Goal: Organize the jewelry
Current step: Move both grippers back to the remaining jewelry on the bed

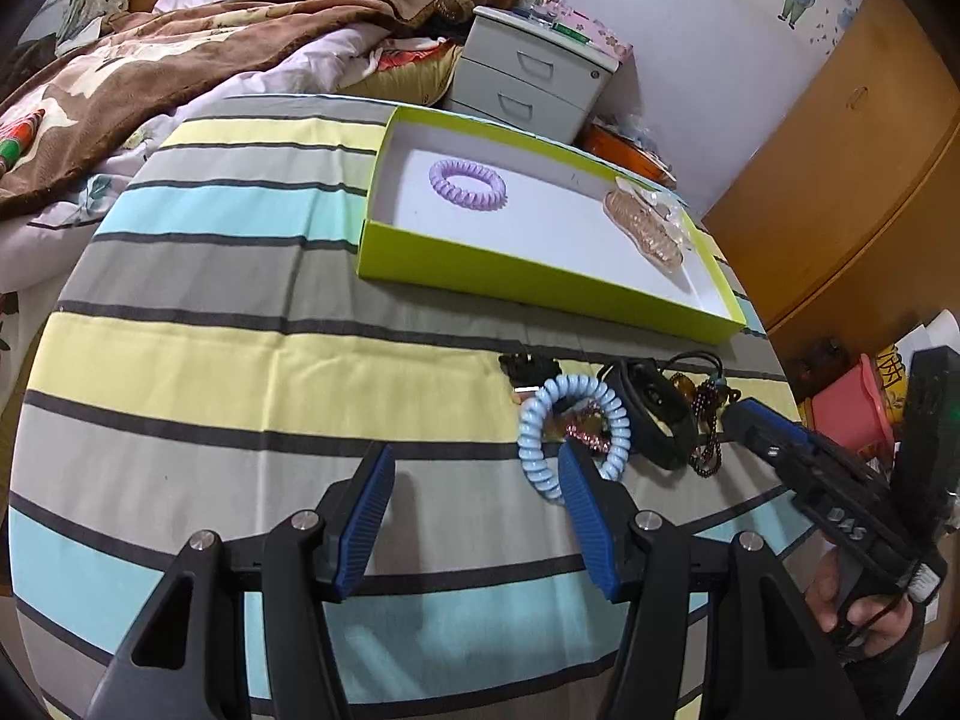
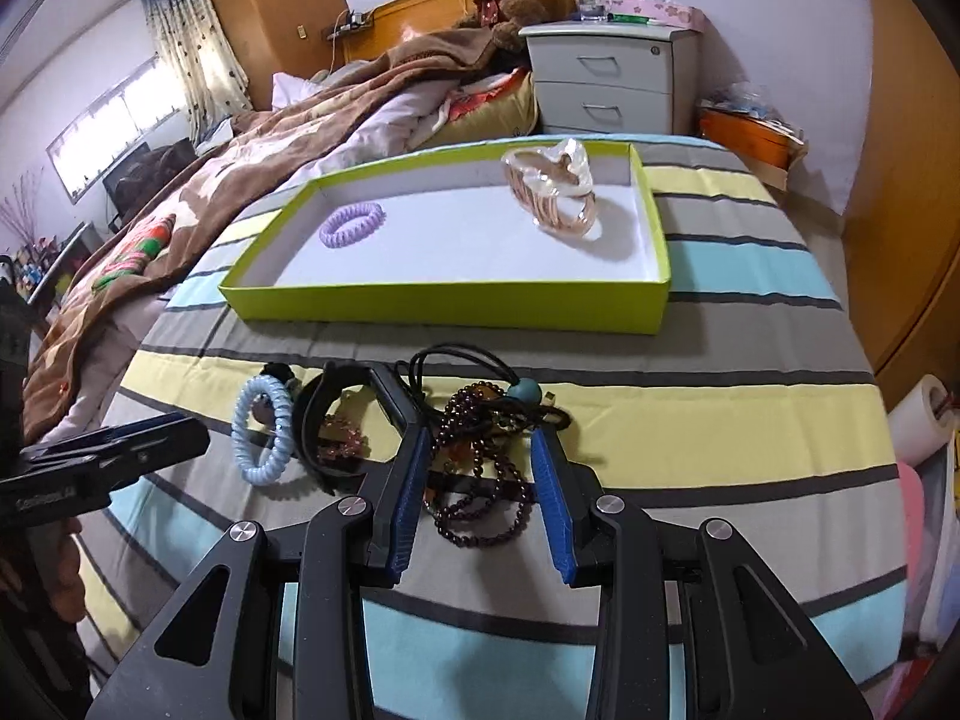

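A green tray (image 1: 516, 276) (image 2: 444, 303) on the striped bedspread holds a purple coil hair tie (image 1: 468, 184) (image 2: 352, 223) and a pink-gold bangle bundle (image 1: 645, 228) (image 2: 558, 195). In front of it lies a pile: a light blue coil hair tie (image 1: 540, 450) (image 2: 264, 432), a black wristband (image 1: 654, 414) (image 2: 324, 420) and a dark bead necklace (image 2: 480, 480) (image 1: 708, 450). My left gripper (image 1: 477, 474) is open, its right finger just at the blue coil. My right gripper (image 2: 480, 450) is open, its fingers on either side of the bead necklace.
A brown blanket (image 2: 180, 210) and pillows cover the bed's far left. A grey nightstand (image 1: 528, 72) (image 2: 612, 84) stands behind the tray. Wooden wardrobe doors (image 1: 840, 180) are on the right. A paper roll (image 2: 918, 420) and pink bins (image 1: 846, 414) sit beside the bed.
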`<state>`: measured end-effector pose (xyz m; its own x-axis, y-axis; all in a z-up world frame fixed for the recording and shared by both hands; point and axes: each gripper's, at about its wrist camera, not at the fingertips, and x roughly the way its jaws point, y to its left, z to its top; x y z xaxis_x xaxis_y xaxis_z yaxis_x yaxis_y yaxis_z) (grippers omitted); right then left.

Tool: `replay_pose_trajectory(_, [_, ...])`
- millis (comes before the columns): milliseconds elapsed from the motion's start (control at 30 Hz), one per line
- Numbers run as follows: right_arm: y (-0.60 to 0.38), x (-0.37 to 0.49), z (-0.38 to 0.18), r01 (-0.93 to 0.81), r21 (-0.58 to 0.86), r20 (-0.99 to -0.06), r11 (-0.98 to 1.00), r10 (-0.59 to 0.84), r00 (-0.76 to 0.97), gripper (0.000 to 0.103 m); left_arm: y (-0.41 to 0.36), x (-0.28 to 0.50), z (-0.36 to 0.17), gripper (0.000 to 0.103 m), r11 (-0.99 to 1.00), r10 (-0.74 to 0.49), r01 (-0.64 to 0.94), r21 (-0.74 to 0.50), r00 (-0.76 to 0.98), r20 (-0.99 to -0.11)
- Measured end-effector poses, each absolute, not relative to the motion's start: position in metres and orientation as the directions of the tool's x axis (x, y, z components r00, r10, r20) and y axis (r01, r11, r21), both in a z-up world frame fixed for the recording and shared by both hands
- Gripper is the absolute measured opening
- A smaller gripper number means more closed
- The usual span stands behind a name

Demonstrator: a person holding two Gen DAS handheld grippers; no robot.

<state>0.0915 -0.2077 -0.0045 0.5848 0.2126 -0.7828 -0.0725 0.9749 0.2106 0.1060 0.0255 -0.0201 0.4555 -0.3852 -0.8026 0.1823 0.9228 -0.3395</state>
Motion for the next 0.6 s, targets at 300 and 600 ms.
replay_pose_trajectory(300, [-0.201, 0.094, -0.008, -0.077, 0.156, -0.79, 0.985, 0.171, 0.589, 0.025, 0.024, 0.103, -0.026, 0.059, 0.929, -0.371, 0.178, -0.325, 0.441, -0.817])
replay_pose_trajectory(600, [-0.202, 0.089, -0.01, -0.071, 0.123, -0.795, 0.99, 0.141, 0.591, 0.004, 0.02, 0.105, -0.028, 0.059, 0.936, -0.353, 0.18, -0.304, 0.438, -0.827])
